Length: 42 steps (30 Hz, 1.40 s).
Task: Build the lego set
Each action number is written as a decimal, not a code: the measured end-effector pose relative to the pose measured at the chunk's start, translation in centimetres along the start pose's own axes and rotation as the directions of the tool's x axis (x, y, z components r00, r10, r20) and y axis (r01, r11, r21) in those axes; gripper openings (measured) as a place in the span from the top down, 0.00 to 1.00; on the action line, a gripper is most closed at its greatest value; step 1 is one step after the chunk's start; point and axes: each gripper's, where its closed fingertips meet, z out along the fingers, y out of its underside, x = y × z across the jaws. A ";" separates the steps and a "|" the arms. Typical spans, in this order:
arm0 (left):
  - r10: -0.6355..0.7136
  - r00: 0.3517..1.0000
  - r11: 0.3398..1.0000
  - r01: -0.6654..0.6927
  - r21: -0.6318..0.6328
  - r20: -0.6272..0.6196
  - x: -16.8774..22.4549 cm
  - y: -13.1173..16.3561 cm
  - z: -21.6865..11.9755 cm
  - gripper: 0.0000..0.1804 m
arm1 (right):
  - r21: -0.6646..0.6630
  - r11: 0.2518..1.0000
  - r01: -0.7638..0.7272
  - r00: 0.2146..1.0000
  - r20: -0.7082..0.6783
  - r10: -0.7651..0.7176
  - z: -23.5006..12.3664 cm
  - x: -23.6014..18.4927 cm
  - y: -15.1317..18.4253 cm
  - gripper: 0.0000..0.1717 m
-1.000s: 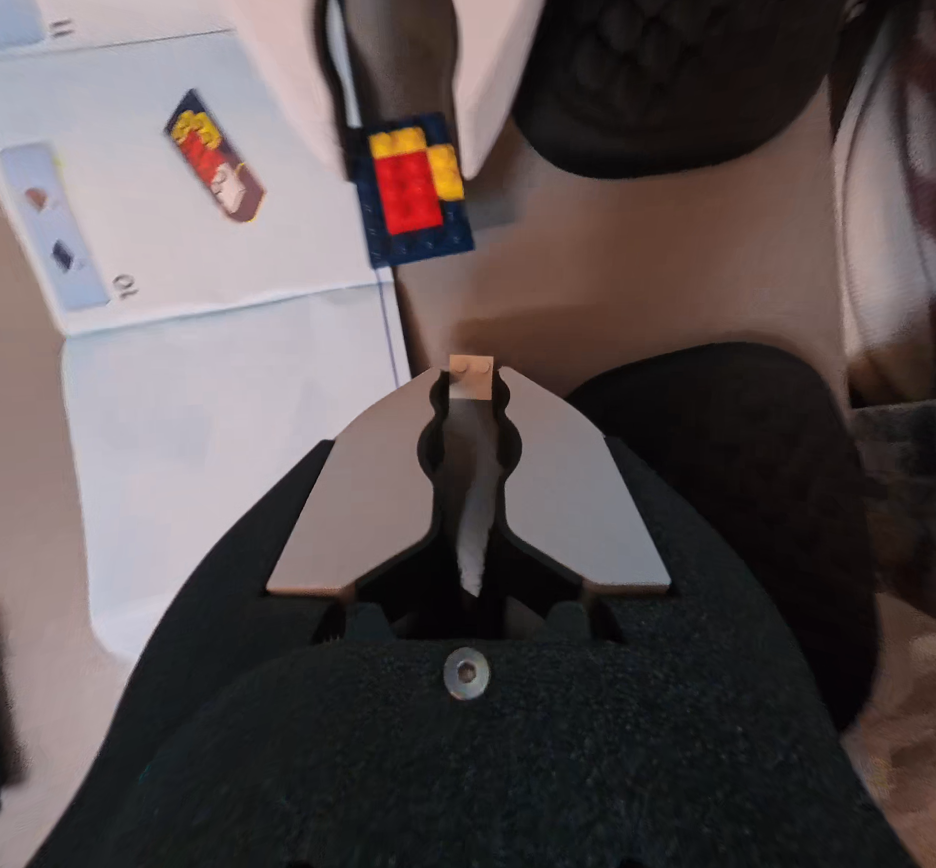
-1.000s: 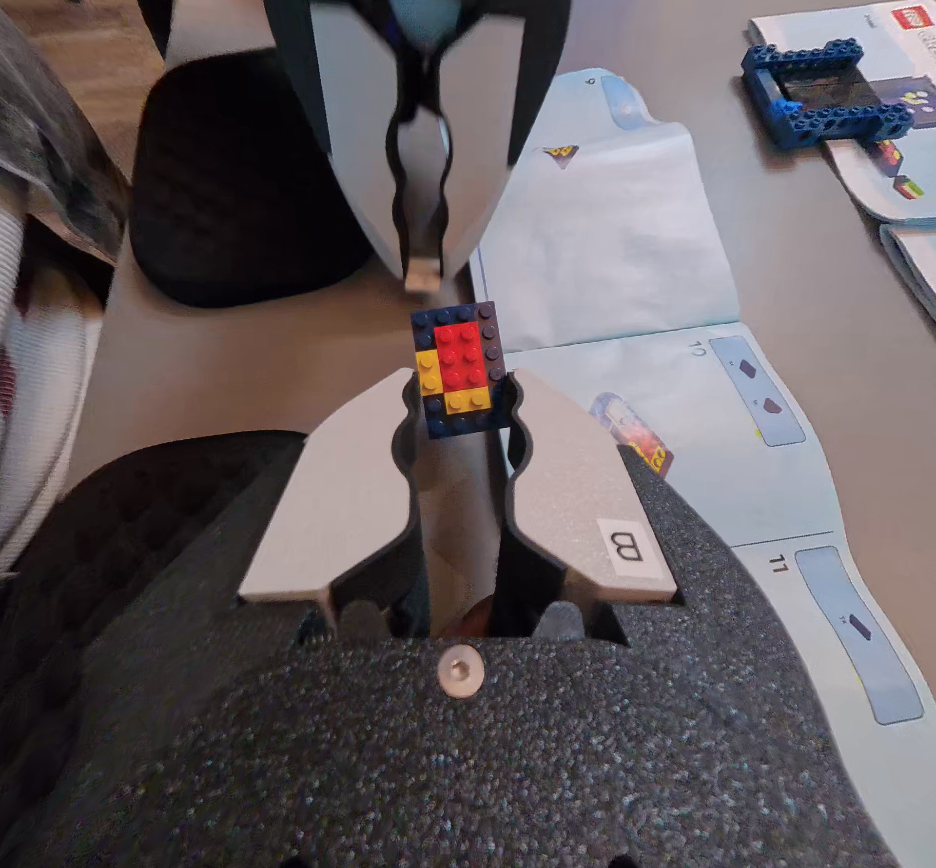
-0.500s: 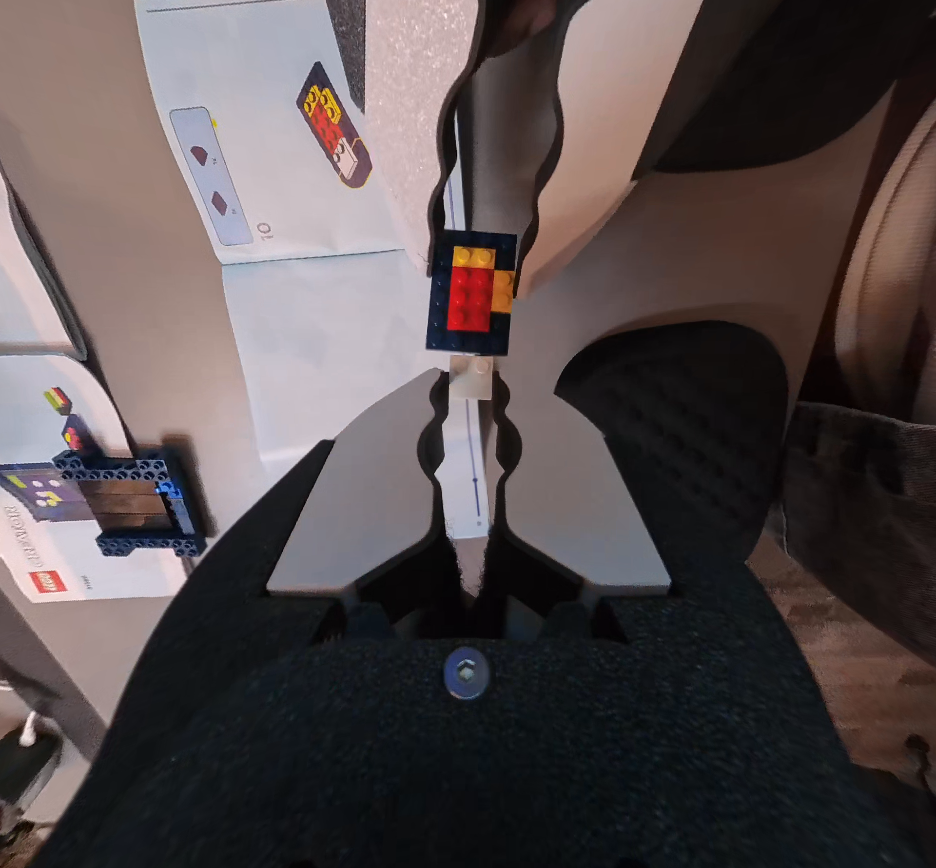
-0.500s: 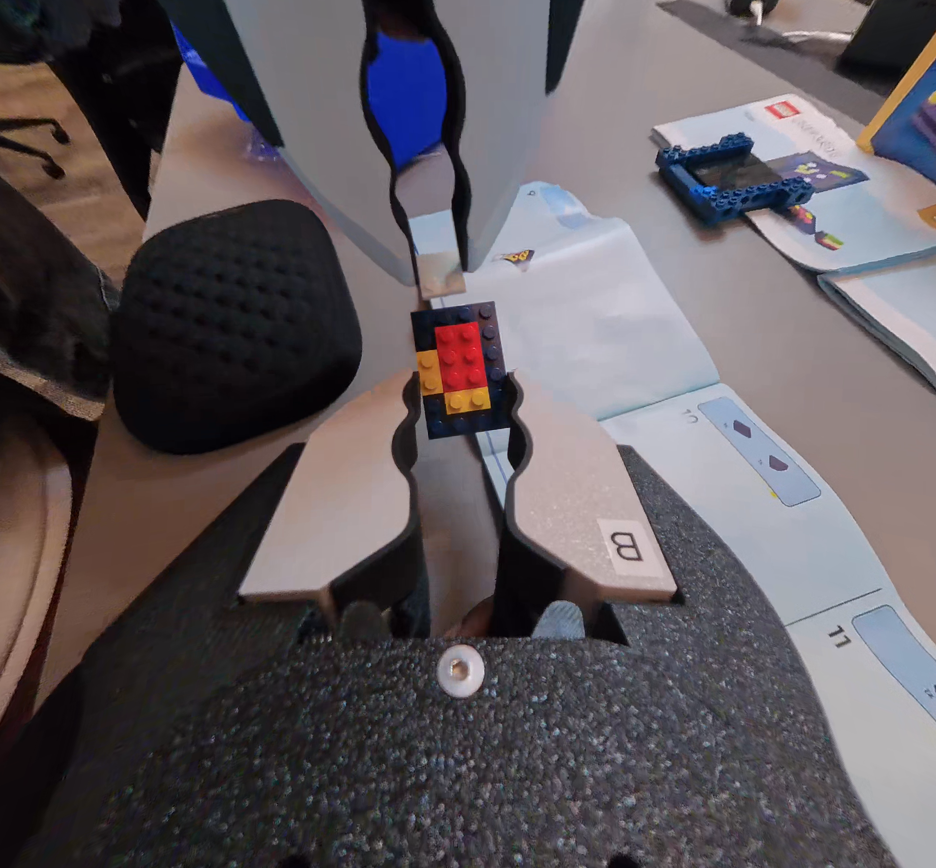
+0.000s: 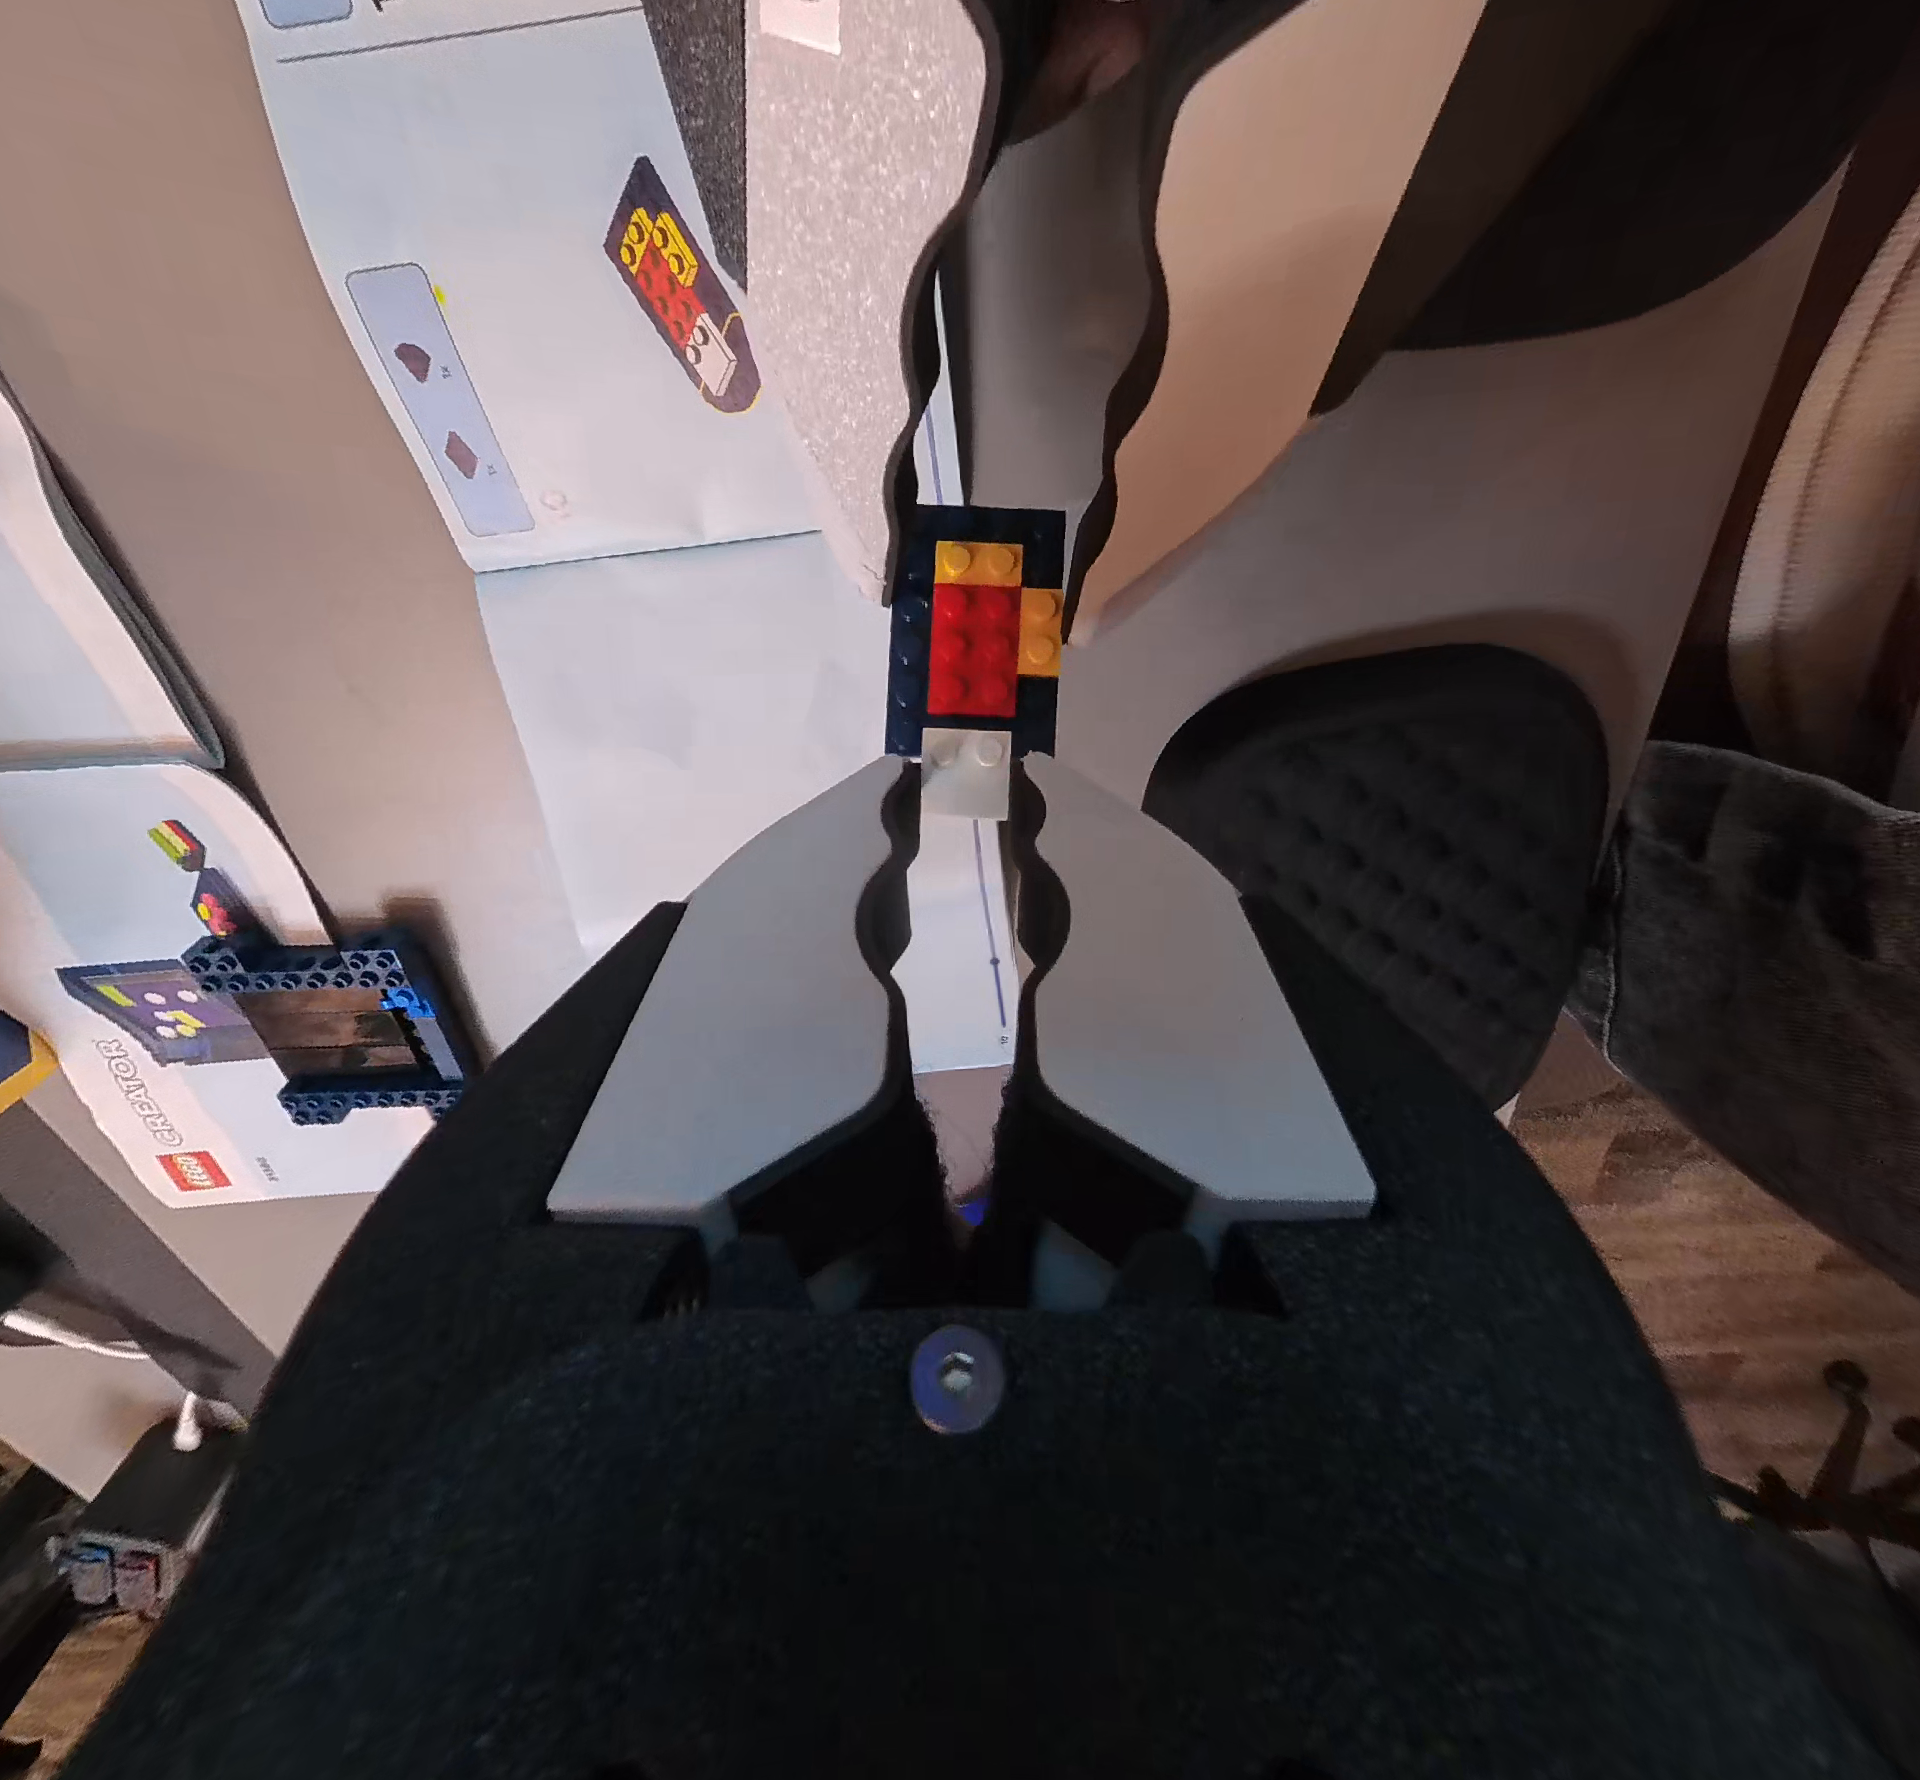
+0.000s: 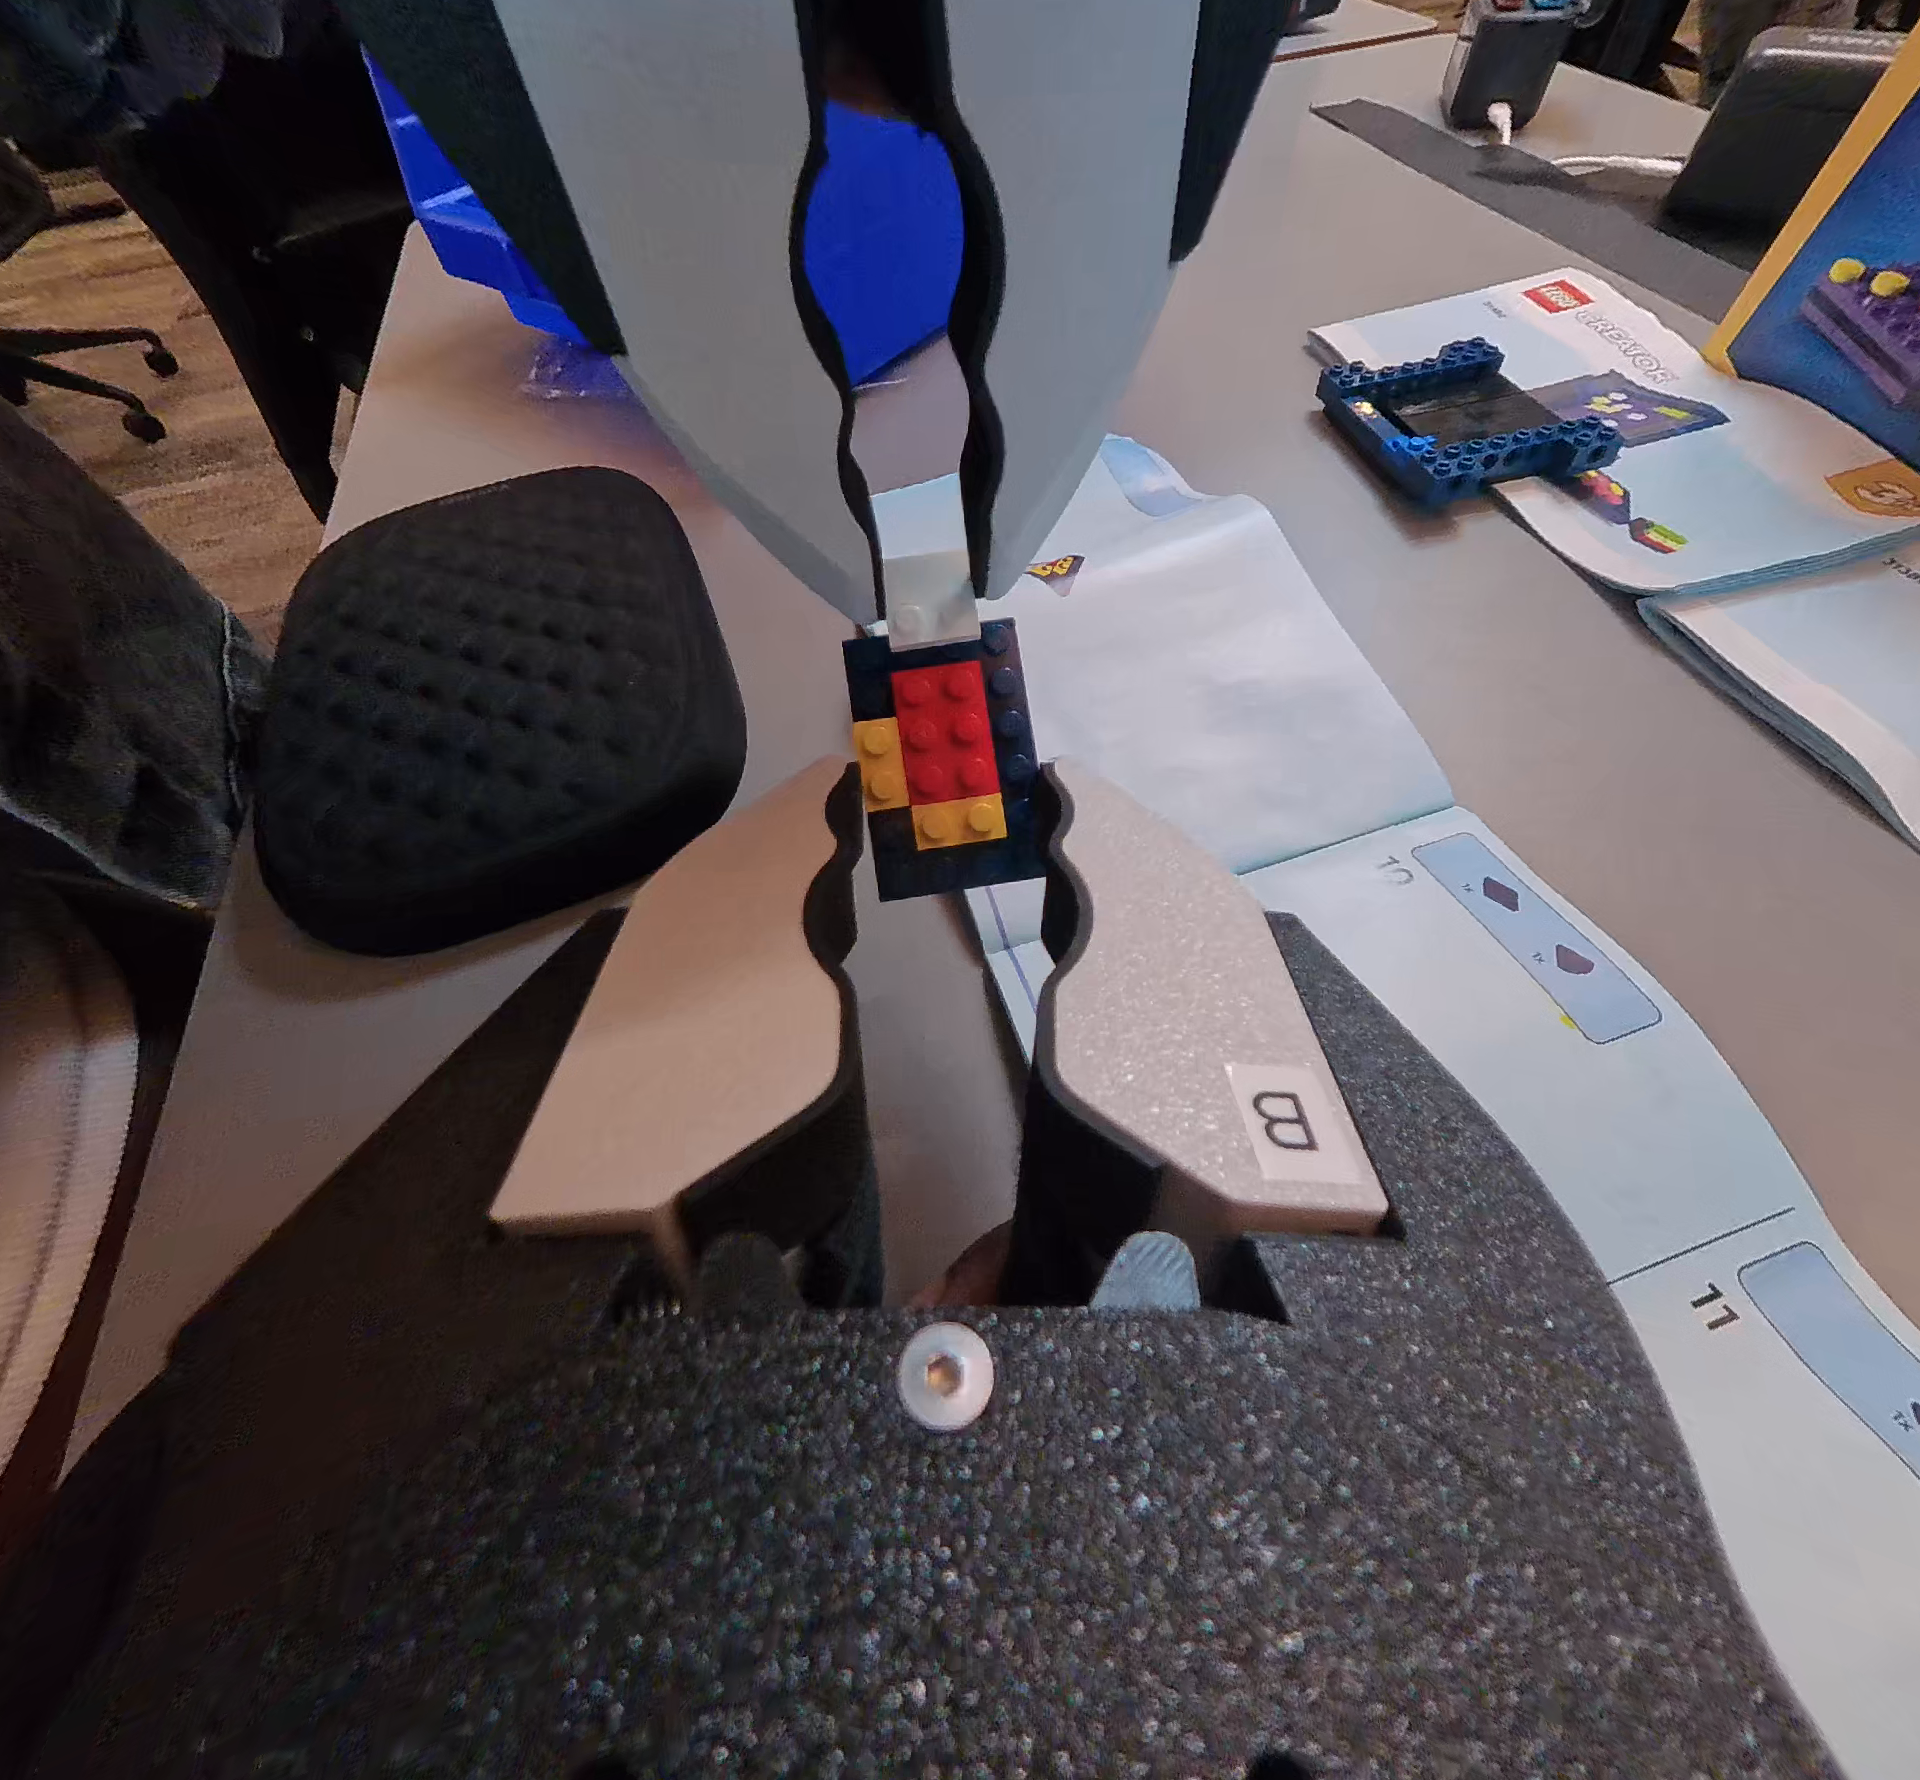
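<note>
Left gripper (image 5: 964, 774): jaws nearly closed, narrow gap; both pads pressed on a small light grey brick (image 5: 966, 774) held at the very tips; the brick's studded end projects past the fingertips and overlaps the near edge of the plate (image 5: 977, 629), touching it; in the right wrist view this gripper (image 6: 928, 603) comes in from the top, grey brick (image 6: 928, 606) pinched between its tips and meeting the plate's far edge

Right gripper (image 6: 951, 795): jaws part open, wider than the left's; pads clamped on the two long sides of a dark blue plate (image 6: 1013, 743), near its lower half; plate held off the table, studs toward the camera; in the left wrist view this gripper (image 5: 982, 577) enters from the top and grips the plate's far end

Plate: carries a red brick (image 6: 943, 731) at centre, one yellow brick (image 6: 876, 759) at its left side, a second yellow brick (image 6: 958, 818) below the red

Surroundings: grey table (image 6: 1558, 691); open pale blue booklet (image 6: 1247, 691) under and right of the grippers; black dimpled pad (image 6: 488, 702) to the left; blue frame (image 6: 1455, 421) on a second booklet (image 6: 1714, 525) well off to the right; blue bin (image 6: 468, 224) at the far left behind the left gripper; box (image 6: 1839, 307) at the right edge
</note>
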 end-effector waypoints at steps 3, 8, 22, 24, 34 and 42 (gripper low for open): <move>0.002 1.000 1.000 -0.002 -0.014 0.001 -0.1 0.0 -0.1 0.91 | 0.011 1.000 -0.003 1.000 -0.007 0.003 -0.1 0.1 -0.1 0.82; 0.011 1.000 0.999 -0.011 -0.034 0.006 -0.1 0.0 -0.1 0.91 | 0.027 1.000 -0.005 1.000 -0.010 0.006 -0.1 0.2 -0.2 0.81; 0.018 1.000 0.998 -0.018 -0.058 -0.002 -0.3 -0.4 -0.3 0.91 | 0.063 0.998 -0.021 1.000 -0.010 0.021 -0.4 0.3 -0.6 0.81; 0.020 1.000 0.998 -0.020 -0.063 -0.002 -0.4 -0.4 -0.4 0.91 | 0.068 0.997 -0.023 1.000 -0.010 0.023 -0.4 0.4 -0.6 0.81; 0.035 0.999 0.995 -0.036 -0.089 -0.007 -0.3 -0.6 -0.8 0.91 | 0.092 0.995 -0.024 1.000 -0.008 0.025 -0.6 0.4 -0.9 0.81; 0.037 0.999 0.994 -0.037 -0.102 -0.006 -0.4 -0.6 -0.9 0.91 | 0.100 0.995 -0.021 1.000 -0.007 0.022 -0.7 0.4 -1.0 0.81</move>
